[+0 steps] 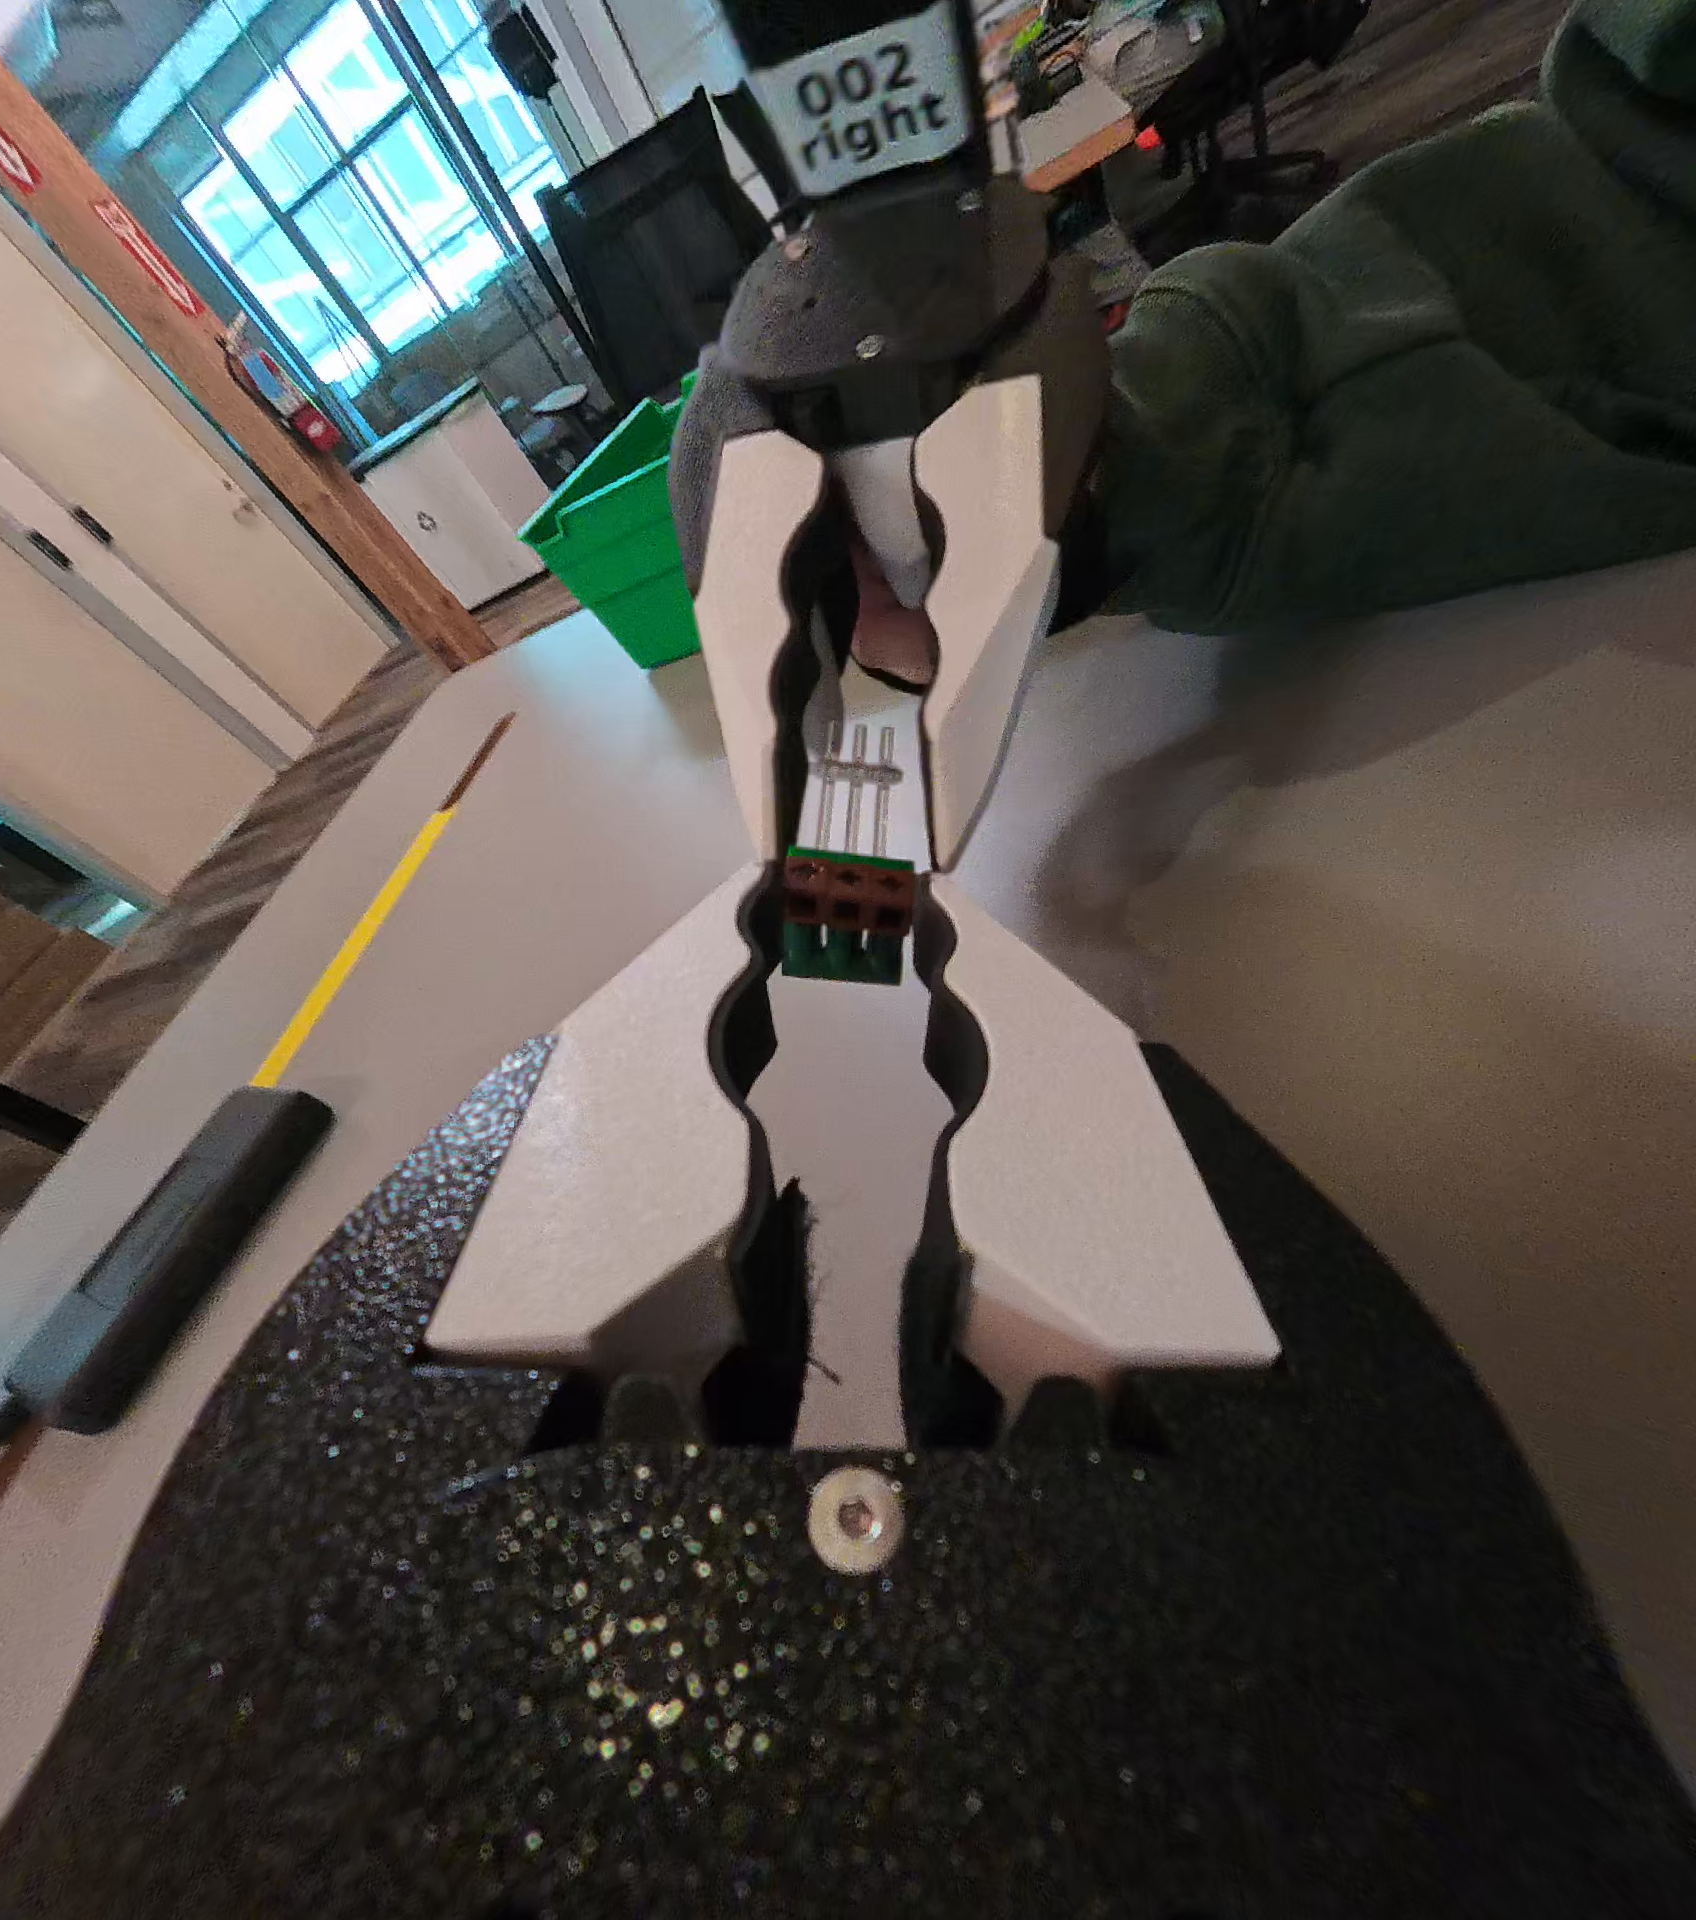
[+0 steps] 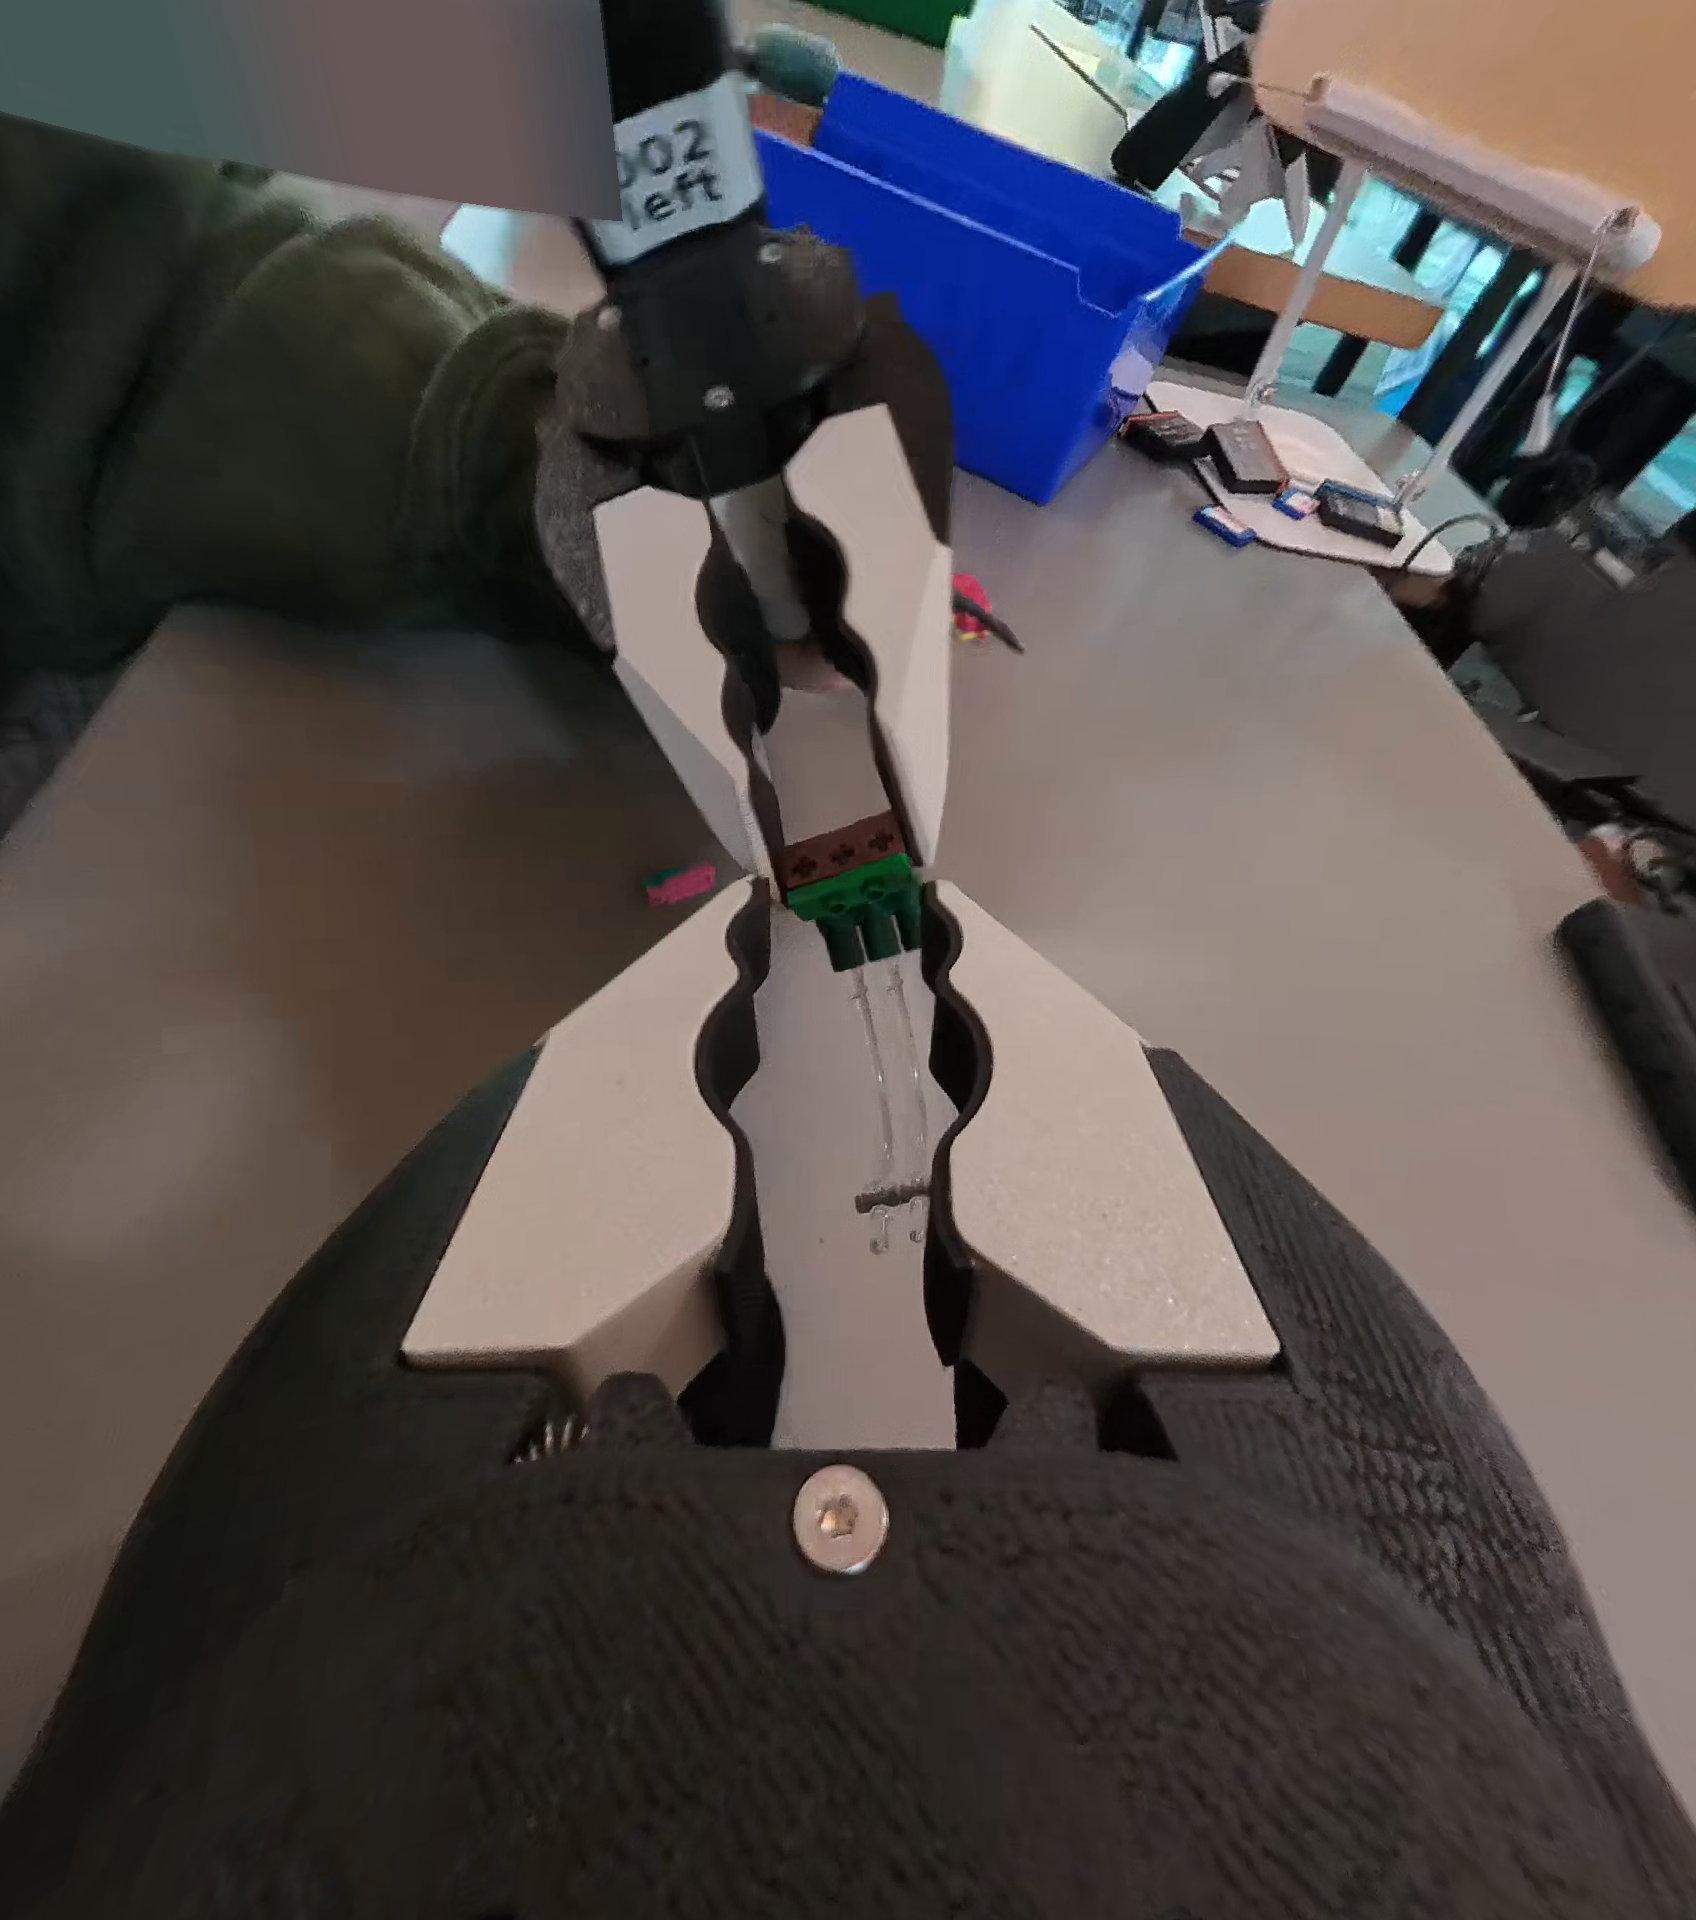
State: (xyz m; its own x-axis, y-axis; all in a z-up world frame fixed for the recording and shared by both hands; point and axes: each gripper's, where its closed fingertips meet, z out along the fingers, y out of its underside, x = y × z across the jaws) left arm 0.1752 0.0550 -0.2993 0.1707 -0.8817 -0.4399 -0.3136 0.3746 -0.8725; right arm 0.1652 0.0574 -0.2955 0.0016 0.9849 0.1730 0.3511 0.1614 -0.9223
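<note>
Above the table point(image 2: 1187, 831), both hand-held grippers, tip to tip, pinch one green-brown connector point(image 1: 846, 914).

Toy brick piece point(image 2: 849, 883) — between both grippers' fingers point(image 2: 615, 1122)

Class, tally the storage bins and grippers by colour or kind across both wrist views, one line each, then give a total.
Green storage bin: 1
Blue storage bin: 1
Grippers: 2, left gripper and right gripper, both closed on one green and brown terminal block
Total: 4
</note>
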